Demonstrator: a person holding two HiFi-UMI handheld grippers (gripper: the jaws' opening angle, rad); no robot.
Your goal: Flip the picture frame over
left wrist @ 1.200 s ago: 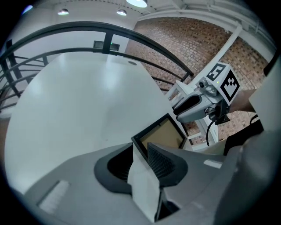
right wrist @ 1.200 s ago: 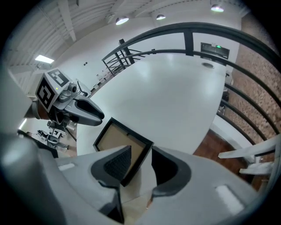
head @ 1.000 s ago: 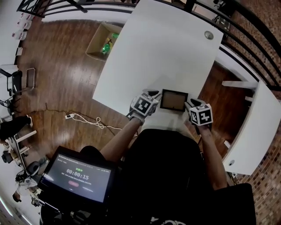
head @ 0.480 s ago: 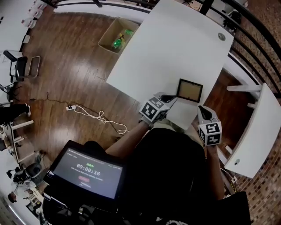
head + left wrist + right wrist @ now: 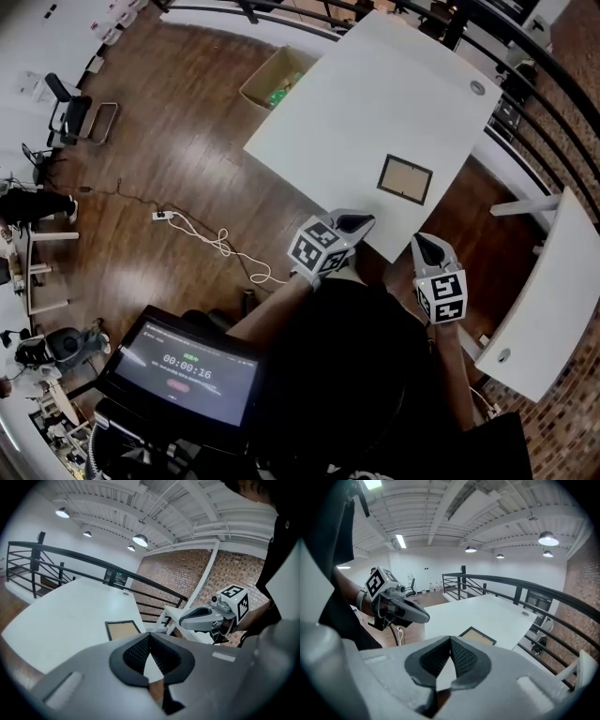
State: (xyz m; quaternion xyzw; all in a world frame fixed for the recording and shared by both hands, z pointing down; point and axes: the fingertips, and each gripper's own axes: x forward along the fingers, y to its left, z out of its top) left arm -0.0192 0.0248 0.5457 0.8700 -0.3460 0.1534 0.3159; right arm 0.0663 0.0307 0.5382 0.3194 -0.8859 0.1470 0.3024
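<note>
The picture frame [image 5: 405, 179] has a dark border and a tan middle. It lies flat near the near edge of the white table [image 5: 375, 103], with nothing touching it. My left gripper [image 5: 360, 223] is shut and empty, held off the table's near edge, short of the frame. My right gripper [image 5: 424, 243] is also shut and empty, beside it on the right. In the left gripper view the frame [image 5: 123, 630] lies beyond the closed jaws and the right gripper [image 5: 202, 618] shows at the right. In the right gripper view the frame [image 5: 478, 636] lies ahead and the left gripper [image 5: 410, 611] is at the left.
A cardboard box [image 5: 274, 80] with a green bottle stands on the wooden floor left of the table. A white cable [image 5: 202, 236] runs across the floor. A black railing [image 5: 525, 70] borders the far side. A second white table [image 5: 548, 300] is at the right. A timer screen [image 5: 178, 368] sits low left.
Both grippers stood open at the frame's left and right sides; they have shut, drawn back and risen off the table's edge. The frame stays flat on the table.
</note>
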